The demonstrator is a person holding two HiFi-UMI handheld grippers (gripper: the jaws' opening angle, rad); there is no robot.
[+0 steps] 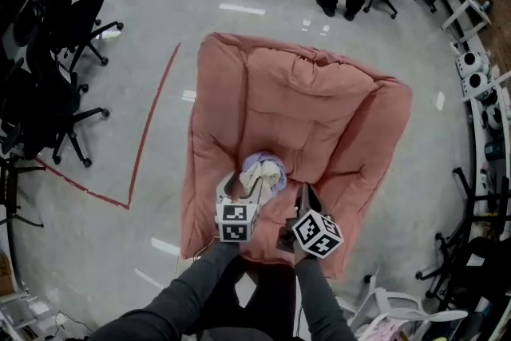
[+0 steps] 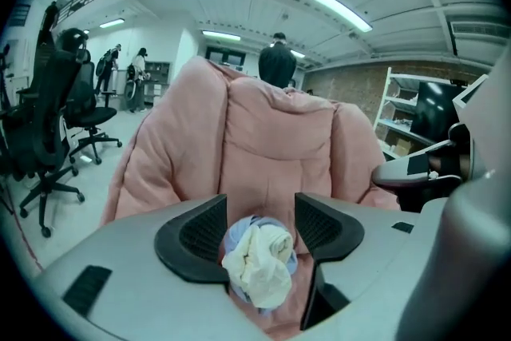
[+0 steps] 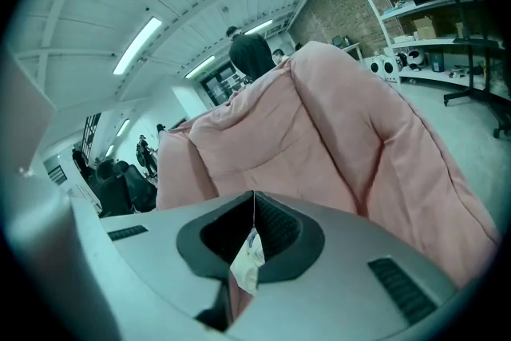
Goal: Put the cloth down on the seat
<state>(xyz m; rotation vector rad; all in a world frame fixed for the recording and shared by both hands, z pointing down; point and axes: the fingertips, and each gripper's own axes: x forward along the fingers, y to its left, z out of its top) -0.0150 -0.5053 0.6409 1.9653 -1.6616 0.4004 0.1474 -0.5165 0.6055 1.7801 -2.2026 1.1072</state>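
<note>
A person stands over a pink padded seat [image 1: 319, 100]. The left hand-held gripper [image 2: 259, 220] is closed on a bundled lavender and cream cloth [image 1: 265, 170], which rests on the seat cushion between its jaws. Just to its right, the right hand-held gripper [image 3: 254, 208] is clenched, pinching a cream fold.

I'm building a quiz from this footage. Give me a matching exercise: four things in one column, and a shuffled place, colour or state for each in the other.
Things:
1. cloth
2. seat
3. left claw
4. right claw

Descriptions:
A. pink and padded
B. jaws pinched together on a white fold
C. bundled up, white and lavender
D. jaws apart, one on either side of the bundle

Pairs: 1-C, 2-A, 3-D, 4-B
</note>
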